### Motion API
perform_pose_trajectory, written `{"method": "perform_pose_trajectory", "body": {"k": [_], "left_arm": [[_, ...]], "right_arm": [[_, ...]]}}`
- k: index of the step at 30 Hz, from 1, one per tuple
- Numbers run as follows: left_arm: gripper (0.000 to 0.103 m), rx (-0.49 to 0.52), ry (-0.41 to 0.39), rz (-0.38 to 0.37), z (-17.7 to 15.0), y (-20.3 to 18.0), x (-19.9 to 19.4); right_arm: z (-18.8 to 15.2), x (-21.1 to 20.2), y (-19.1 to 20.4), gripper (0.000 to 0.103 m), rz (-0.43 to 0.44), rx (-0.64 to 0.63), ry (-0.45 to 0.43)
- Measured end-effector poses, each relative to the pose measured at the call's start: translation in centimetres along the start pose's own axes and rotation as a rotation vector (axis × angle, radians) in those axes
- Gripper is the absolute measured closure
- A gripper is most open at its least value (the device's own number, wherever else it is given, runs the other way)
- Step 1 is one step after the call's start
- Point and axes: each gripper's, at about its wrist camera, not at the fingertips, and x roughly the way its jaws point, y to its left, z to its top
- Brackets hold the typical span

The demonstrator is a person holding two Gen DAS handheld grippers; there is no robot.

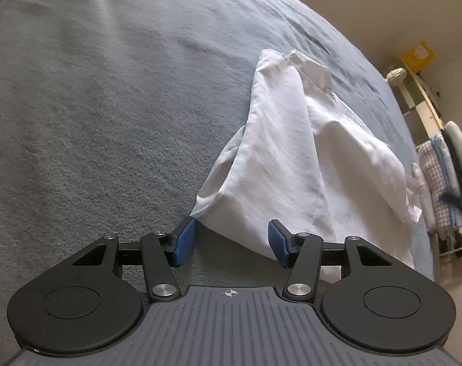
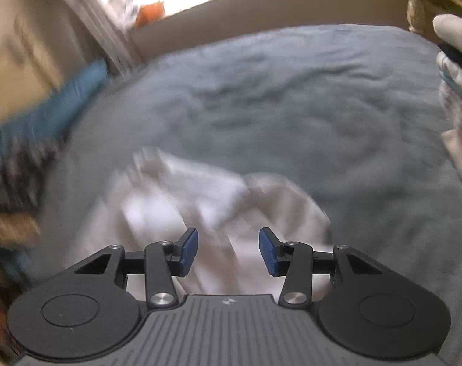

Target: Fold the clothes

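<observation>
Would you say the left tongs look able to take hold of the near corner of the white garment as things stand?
Probably yes: the left tongs stand open right at the white garment's near corner, and only bare blanket lies between.

- Your left gripper (image 1: 232,241) points down at the grey blanket (image 1: 109,106), with its blue pads wide apart.
- A white shirt (image 1: 295,164) lies on the blanket.
- Its near corner sits just beside the left pad; nothing is pinched.

No legible text or labels
</observation>
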Motion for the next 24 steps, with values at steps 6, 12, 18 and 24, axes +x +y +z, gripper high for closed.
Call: {"method": "perform_pose_trajectory", "body": {"k": [6,12,18,24], "left_arm": [[0.049,0.007,-0.041,0.061,0.8,-0.5,-1.8],[0.049,0.037,-0.068,0.092,2.1,-2.1,-2.8],[0.049,0.079,-0.064,0.087,2.6,-4.3,-2.2],[0.049,0.128,-0.038,0.071,2.1,-5.8,-0.6]], "right_arm": [[-5.8,2.0,2.2,0.055,-0.088,-0.274,0.035],[-6.2,3.9,3.6,0.047,-0.072,-0.379,0.000],[-4.2,4.4,2.6,0.047,0.010,-0.272,-0.020],[-4.0,4.2,2.1,0.046,0.029,-0.243,-0.011]]}}
